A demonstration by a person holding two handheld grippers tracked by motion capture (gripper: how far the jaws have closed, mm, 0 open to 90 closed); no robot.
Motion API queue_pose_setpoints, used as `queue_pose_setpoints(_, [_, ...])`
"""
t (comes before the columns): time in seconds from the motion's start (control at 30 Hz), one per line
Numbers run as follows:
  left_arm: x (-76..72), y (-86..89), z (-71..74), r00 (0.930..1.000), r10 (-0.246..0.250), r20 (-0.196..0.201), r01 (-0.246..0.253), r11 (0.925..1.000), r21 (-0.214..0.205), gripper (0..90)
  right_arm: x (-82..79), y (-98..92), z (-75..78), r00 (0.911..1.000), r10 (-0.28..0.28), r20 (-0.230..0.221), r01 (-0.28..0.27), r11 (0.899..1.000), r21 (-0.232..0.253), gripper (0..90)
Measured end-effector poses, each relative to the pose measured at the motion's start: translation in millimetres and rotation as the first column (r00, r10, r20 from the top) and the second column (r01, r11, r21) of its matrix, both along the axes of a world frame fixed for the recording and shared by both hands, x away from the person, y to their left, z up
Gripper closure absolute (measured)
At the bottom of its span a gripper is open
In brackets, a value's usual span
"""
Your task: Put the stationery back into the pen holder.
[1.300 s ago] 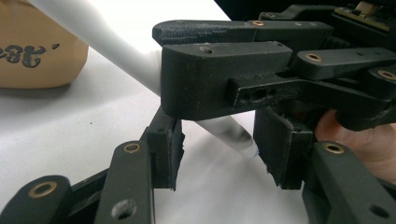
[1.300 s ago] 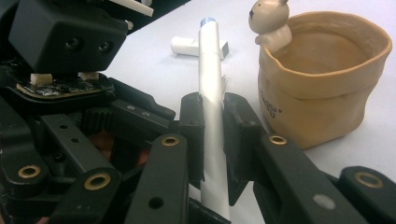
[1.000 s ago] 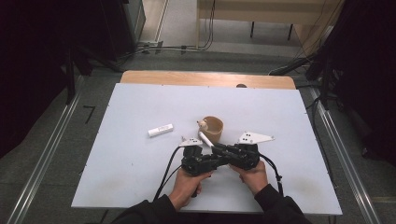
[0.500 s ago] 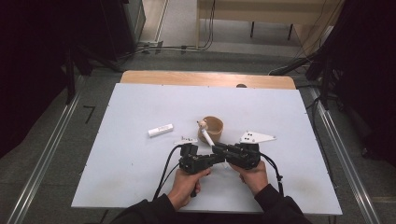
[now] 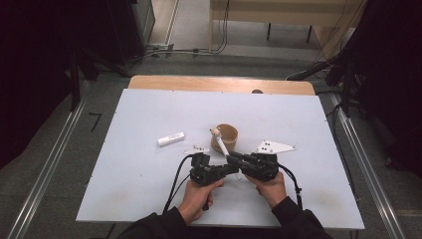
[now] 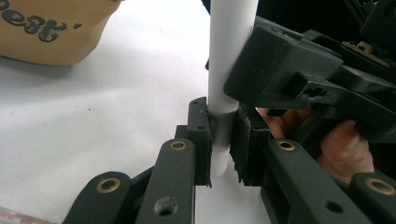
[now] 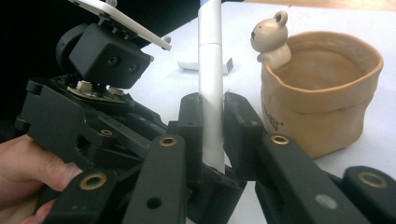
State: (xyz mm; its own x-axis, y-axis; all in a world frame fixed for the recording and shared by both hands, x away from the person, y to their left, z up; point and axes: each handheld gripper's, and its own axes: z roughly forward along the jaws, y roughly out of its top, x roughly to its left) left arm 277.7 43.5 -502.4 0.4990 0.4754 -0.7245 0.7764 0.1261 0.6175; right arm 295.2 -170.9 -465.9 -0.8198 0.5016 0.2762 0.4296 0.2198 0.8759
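A white pen [image 5: 224,146] slants up from between both grippers toward a tan pot [image 5: 227,136] with a small bear figure [image 7: 271,35] on its rim. My left gripper [image 6: 222,140] is shut on the pen's [image 6: 229,60] lower end, both pads pressed against it. My right gripper [image 7: 212,126] clasps the pen [image 7: 208,70] a little higher; its jaws have just been opening, with the pen still between them and touching both pads. In the high view the left gripper [image 5: 233,168] and right gripper [image 5: 231,159] meet nose to nose in front of the pot.
A short white tube [image 5: 170,139] lies on the white table [image 5: 124,189] to the left of the pot. The pot [image 7: 322,93] stands just behind the grippers. Cables trail from both grippers toward the near table edge.
Both hands stay where they were, and the pen still leans toward the pot between the two grippers.
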Motion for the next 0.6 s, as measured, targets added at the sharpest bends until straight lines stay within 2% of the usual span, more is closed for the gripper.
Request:
queue_pose_setpoints(0.17, [0.9, 5.2, 3.4, 0.9994, 0.029, 0.018, -0.029, 0.9995, 0.007, 78.9, -0.5, -6.6, 5.6, 0.9995, -0.027, 0.019, 0.026, 1.000, 0.016, 61.9])
queue_pose_setpoints(0.3, [0.2, 8.0, 8.3, 0.9977, 0.042, 0.052, -0.044, 0.9988, 0.023, 78.9, 0.1, -18.0, 9.7, 0.9972, -0.068, 0.032, 0.068, 0.998, 0.008, 53.0])
queue_pose_setpoints(0.43, [0.0, 9.9, 11.6, 0.9955, 0.059, 0.074, -0.062, 0.9974, 0.037, 78.9, 3.0, -31.2, 10.0, 0.9917, -0.126, 0.026, 0.126, 0.992, -0.023, 47.0])
queue_pose_setpoints(0.5, [-1.1, 10.1, 14.5, 0.9922, 0.062, 0.108, -0.069, 0.9955, 0.065, 78.9, 4.3, -36.8, 9.0, 0.9891, -0.145, 0.026, 0.146, 0.988, -0.046, 45.9])
queue_pose_setpoints(0.6, [-2.0, 9.8, 18.8, 0.9864, 0.069, 0.149, -0.084, 0.9920, 0.094, 78.9, 5.0, -41.8, 6.0, 0.9844, -0.172, 0.038, 0.175, 0.977, -0.119, 44.7])
